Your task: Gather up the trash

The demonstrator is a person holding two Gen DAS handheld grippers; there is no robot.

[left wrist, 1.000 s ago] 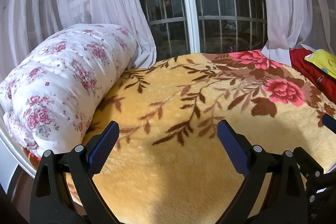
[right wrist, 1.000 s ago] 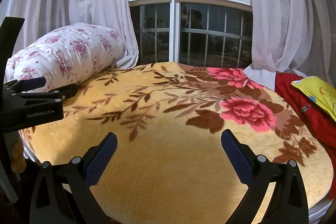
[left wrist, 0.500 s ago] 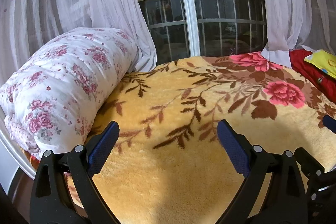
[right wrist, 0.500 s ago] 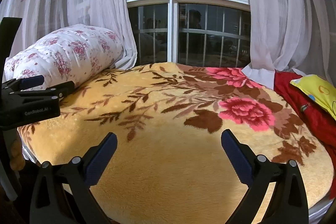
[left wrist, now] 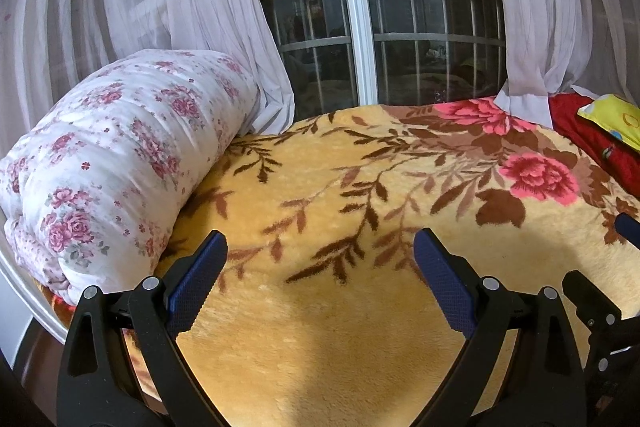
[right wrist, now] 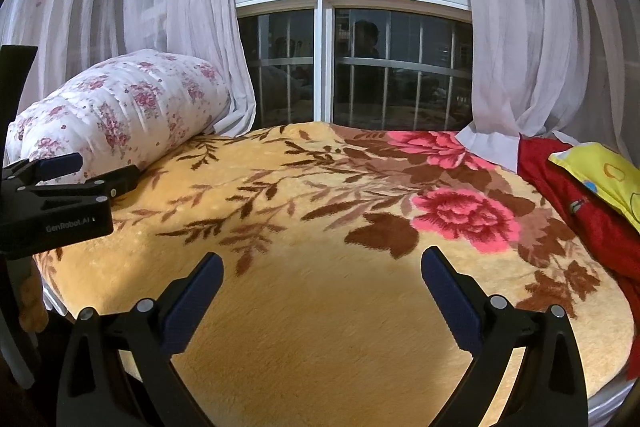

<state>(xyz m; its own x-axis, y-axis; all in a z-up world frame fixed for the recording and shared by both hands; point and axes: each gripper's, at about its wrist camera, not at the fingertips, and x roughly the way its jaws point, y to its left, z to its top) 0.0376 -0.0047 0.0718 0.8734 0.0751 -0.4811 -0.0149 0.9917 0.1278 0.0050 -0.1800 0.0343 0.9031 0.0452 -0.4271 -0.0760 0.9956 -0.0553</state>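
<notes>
Trash was nowhere in my views, so collection looked unstarted. My left gripper (left wrist: 320,259) and right gripper (right wrist: 322,273) hung with jaws wide apart, empty, above the yellow blanket (right wrist: 320,327).

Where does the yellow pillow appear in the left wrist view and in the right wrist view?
Left wrist view: the yellow pillow lies at the far right edge, on the red cloth.
Right wrist view: the yellow pillow lies at the right edge, also on the red cloth.
Shared landmark: the rolled floral quilt at the left.
</notes>
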